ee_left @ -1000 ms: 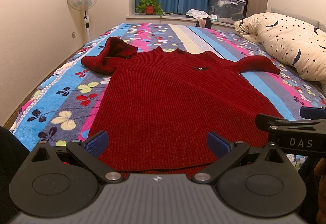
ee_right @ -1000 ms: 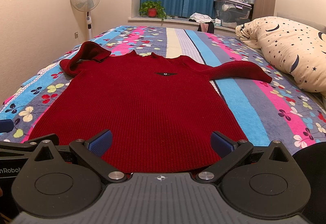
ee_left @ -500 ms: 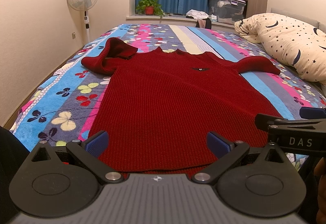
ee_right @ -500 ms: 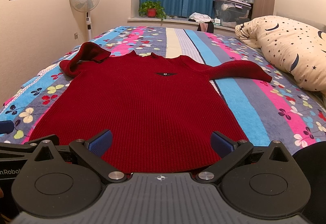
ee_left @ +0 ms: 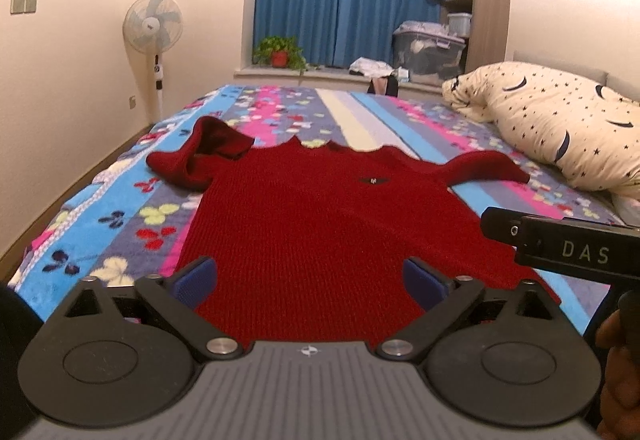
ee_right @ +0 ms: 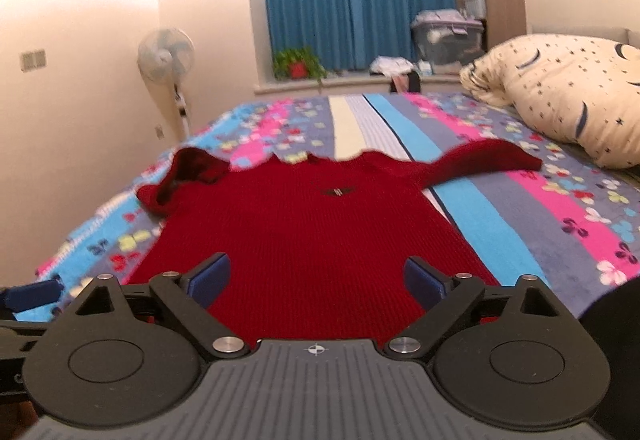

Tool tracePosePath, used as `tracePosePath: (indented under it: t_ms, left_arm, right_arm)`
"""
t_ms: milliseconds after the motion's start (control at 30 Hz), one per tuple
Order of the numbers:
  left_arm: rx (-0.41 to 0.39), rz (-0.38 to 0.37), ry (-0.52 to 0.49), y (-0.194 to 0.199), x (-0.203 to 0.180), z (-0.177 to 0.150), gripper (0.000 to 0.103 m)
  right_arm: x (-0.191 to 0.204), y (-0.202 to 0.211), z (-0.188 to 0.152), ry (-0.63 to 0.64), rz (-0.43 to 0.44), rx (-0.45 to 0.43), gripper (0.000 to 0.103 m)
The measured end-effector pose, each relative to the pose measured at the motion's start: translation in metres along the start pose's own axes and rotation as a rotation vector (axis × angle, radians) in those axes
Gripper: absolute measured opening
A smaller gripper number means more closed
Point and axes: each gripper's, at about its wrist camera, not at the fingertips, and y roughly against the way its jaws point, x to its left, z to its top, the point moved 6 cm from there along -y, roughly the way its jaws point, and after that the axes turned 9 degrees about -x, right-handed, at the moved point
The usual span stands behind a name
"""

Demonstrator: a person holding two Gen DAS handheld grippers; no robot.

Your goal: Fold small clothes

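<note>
The red sweater lay flat on the flowered bedspread, its left sleeve bunched and its right sleeve stretched toward the pillow, while the left gripper and right gripper hung near its hem, both spread wide and empty.

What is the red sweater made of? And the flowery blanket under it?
The dark red knitted sweater looks like yarn, maybe wool or acrylic: fine ribbed rows show, matte. The striped flowery blanket looks like soft plush fleece: fuzzy surface, slightly blurred print. Exact fibres can't be told.
</note>
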Motion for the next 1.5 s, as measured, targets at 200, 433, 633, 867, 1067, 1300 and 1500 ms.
tracePosePath:
  t_ms: [200, 433, 633, 867, 1067, 1300, 1500]
  left_arm:
    - [-0.015, 0.005, -0.005, -0.023, 0.012, 0.017, 0.078]
    - [-0.047, 0.041, -0.036, -0.071, 0.036, 0.047, 0.069]
    - [-0.008, 0.048, -0.038, -0.135, 0.062, 0.091, 0.061]
    - [0.063, 0.069, -0.175, -0.226, 0.082, 0.131, 0.023]
    - [0.139, 0.088, -0.242, -0.323, 0.111, 0.150, 0.019]
    - [0.250, 0.197, -0.269, -0.458, 0.160, 0.151, 0.021]
    - [0.323, 0.318, -0.312, -0.544, 0.200, 0.141, 0.042]
  right_arm:
    - [-0.011, -0.025, 0.021, -0.085, 0.017, 0.007, 0.086]
    - [-0.008, -0.090, 0.067, -0.068, 0.055, -0.015, 0.082]
    - [0.007, -0.185, 0.131, -0.017, 0.126, -0.037, 0.082]
    - [-0.004, -0.282, 0.157, -0.054, 0.162, -0.035, 0.080]
    - [-0.024, -0.324, 0.110, -0.143, 0.206, 0.121, 0.004]
    - [-0.026, -0.344, 0.096, -0.094, 0.197, 0.197, 0.006]
    - [-0.043, -0.367, 0.083, -0.144, 0.167, 0.286, 0.006]
